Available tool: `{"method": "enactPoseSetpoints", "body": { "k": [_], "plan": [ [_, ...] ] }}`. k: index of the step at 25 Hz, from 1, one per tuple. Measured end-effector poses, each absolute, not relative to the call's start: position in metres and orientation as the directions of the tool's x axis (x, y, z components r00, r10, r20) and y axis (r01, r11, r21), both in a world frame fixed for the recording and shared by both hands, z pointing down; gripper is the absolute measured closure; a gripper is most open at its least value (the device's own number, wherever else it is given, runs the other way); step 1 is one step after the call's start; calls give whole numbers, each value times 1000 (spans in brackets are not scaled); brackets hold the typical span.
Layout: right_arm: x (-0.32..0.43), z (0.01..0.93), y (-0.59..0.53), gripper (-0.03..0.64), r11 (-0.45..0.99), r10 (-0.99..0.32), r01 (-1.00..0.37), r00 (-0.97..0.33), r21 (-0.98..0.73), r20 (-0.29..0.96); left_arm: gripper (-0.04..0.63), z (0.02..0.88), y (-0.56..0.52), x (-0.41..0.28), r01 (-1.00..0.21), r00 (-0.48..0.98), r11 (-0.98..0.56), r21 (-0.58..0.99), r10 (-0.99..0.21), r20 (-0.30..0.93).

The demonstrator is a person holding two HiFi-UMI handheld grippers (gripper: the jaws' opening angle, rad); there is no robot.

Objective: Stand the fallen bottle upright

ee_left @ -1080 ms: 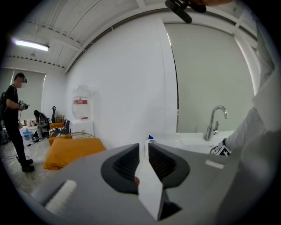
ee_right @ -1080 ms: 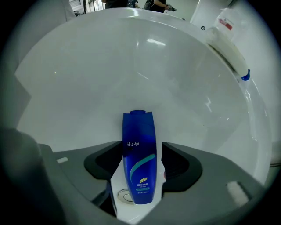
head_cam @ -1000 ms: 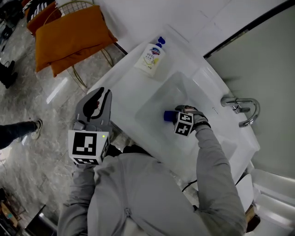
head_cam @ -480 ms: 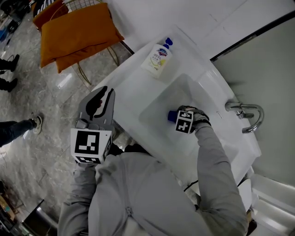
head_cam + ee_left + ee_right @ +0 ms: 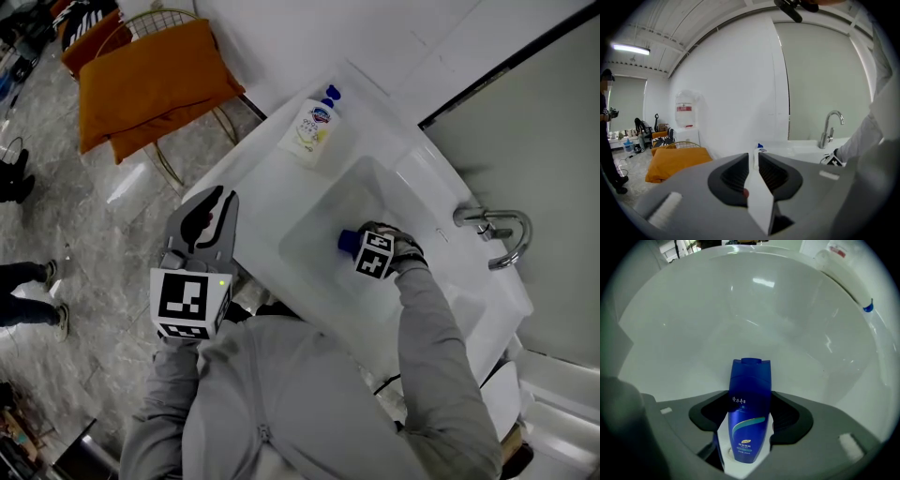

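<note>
A blue bottle (image 5: 750, 413) is in the white sink basin (image 5: 740, 310), label face up and cap towards the far wall. My right gripper (image 5: 749, 430) points down into the basin, shut on the bottle's lower half, one jaw on each side. In the head view the bottle (image 5: 346, 241) peeks out beside the right gripper (image 5: 361, 247). Whether it rests on the basin floor I cannot tell. My left gripper (image 5: 212, 202) is shut and holds nothing, off the counter's near edge, and in its own view the left gripper (image 5: 756, 159) faces the sink.
A white pump bottle (image 5: 311, 127) with a blue top is on the counter beyond the basin (image 5: 314, 211). A chrome faucet (image 5: 494, 229) rises at the right. An orange cushion (image 5: 150, 80) lies on a wire chair to the left, and someone's shoes (image 5: 33, 300) are on the floor.
The head view has shifted a little. The right gripper stays on the bottle in the basin, and the left gripper hangs in about the same place.
</note>
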State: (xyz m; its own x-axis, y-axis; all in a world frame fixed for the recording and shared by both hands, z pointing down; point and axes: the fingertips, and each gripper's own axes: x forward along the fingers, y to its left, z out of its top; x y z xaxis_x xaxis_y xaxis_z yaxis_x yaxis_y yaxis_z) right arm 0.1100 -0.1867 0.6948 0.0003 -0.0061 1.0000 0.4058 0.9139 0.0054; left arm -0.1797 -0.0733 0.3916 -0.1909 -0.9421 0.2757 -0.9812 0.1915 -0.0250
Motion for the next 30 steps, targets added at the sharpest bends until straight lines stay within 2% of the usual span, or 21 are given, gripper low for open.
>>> {"method": "enactPoseSetpoints", "body": {
  "k": [4,14,20,30],
  "plan": [
    [101,679,-192,342,946,-32,318,-108,65,994,478,392,-76,-178,-984,-177,176,-27,-945,275],
    [80,637,-202,342,992,-120,-19,-396,122,910,478,383,-97,-169,-994,-112,107,-33,-958,263],
    [67,603,-212,342,968,-224,-220,-557,118,800,477,382,-111,-165,-997,-75,69,-34,-962,261],
    [48,524,-254,342,878,-442,-466,-707,106,553,477,376,-128,-159,-999,-30,19,-44,-966,257]
  ]
}}
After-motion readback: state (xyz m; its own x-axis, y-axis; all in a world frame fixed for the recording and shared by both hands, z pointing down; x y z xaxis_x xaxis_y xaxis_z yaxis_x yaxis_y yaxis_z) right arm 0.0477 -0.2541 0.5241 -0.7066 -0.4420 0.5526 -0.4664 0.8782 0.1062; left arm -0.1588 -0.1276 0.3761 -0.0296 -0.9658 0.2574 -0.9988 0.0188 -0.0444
